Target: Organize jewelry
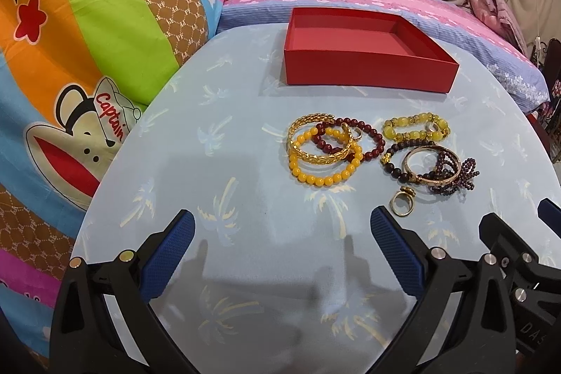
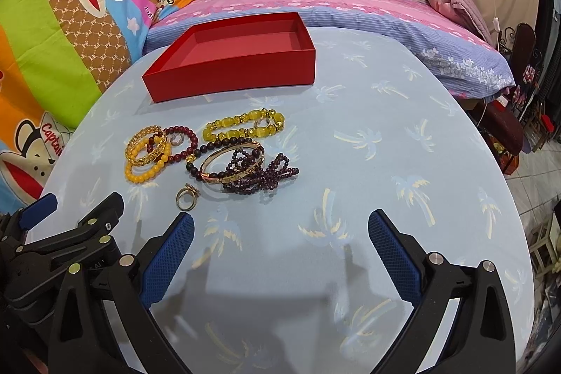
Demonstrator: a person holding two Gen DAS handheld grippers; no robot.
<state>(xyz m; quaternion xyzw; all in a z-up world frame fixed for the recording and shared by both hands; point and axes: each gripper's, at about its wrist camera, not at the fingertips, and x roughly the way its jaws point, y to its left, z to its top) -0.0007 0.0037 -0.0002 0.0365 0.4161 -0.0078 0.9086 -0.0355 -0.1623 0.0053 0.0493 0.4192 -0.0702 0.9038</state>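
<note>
While both grippers, left (image 1: 282, 226) and right (image 2: 280, 226), hang spread and empty, the ring (image 2: 187, 197) lies just ahead. Beyond it the bracelets (image 2: 210, 151) overlap; lifting one may drag others. The box (image 2: 231, 58) beyond holds nothing.

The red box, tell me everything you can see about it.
The red box is a shallow, rectangular, open-topped tray with no lid in view, and looks like matte cardboard. Its low walls are deep red outside; the floor inside is a lighter pinkish red and holds nothing. It sits flat and upright on the pale blue palm-print tabletop, at the far side near the bed. The heap of bracelets lies on the near side of it with a gap between, and neither gripper touches it.
</note>
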